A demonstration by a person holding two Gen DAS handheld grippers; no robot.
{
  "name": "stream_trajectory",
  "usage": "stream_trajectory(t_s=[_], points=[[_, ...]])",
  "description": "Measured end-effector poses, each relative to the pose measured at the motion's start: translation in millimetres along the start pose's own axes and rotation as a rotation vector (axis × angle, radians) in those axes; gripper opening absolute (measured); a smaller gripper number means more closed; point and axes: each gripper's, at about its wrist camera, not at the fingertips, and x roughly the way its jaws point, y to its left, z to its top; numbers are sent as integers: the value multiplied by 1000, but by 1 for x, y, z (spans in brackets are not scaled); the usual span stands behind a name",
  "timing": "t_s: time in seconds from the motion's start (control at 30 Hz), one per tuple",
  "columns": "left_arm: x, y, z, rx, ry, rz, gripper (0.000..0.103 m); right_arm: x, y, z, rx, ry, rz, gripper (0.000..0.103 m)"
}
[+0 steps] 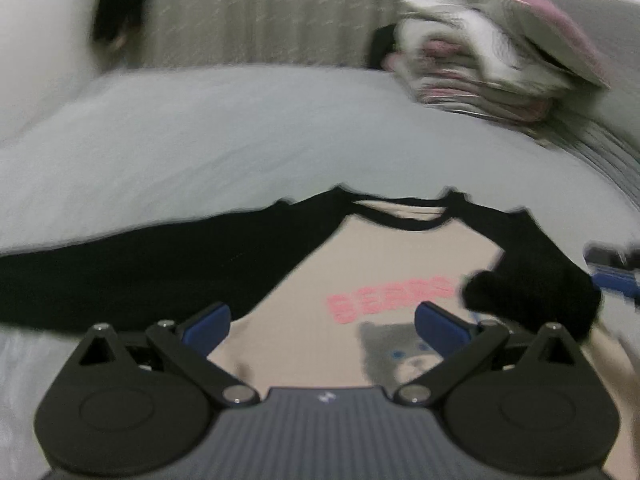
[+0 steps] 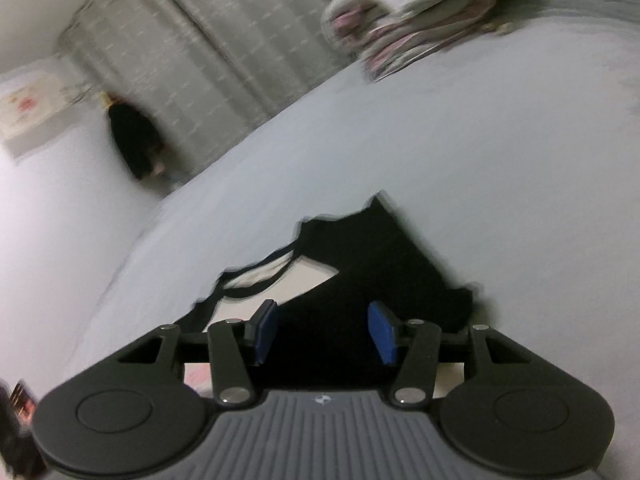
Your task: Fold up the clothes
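A long-sleeved shirt (image 1: 360, 264) with a beige body, black sleeves, pink lettering and a grey bear print lies flat on the pale bed sheet (image 1: 240, 140). Its left sleeve (image 1: 120, 276) stretches out to the left. The right sleeve (image 1: 532, 280) is folded in over the chest. My left gripper (image 1: 322, 322) stands open just above the shirt's body, with nothing between its blue pads. In the right wrist view my right gripper (image 2: 324, 330) is open above the black sleeve (image 2: 360, 280), and its pads do not press the cloth.
A pile of folded white and pink laundry (image 1: 500, 52) sits at the far right of the bed, also seen as the laundry pile (image 2: 408, 12). A grey curtain (image 1: 240, 12) hangs behind the bed. A dark object (image 2: 134, 140) hangs by the wall.
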Motion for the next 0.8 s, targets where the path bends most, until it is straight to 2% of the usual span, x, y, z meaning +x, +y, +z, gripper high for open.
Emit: stream_trajectory(t_s=[0.07,0.23,0.37,0.47,0.53,0.7,0.8], points=[[0,-16,1,38,-6,-25,103,-7,-13,10,51,-21,-25,51],[6,-62,12,96,-4,-90,101,-13,-39,25,186,4,-44,51],[12,-110,21,239,-38,-132,101,-15,-51,30,214,27,-89,51],[20,-144,22,366,-57,-161,99,-21,-61,34,247,26,-87,51],[28,-161,25,407,-51,-167,99,-23,-66,35,260,25,-86,51],[61,-180,40,343,31,-233,92,-26,-71,38,283,30,-81,51],[87,-179,45,278,101,-236,84,-25,-71,39,288,32,-74,51]])
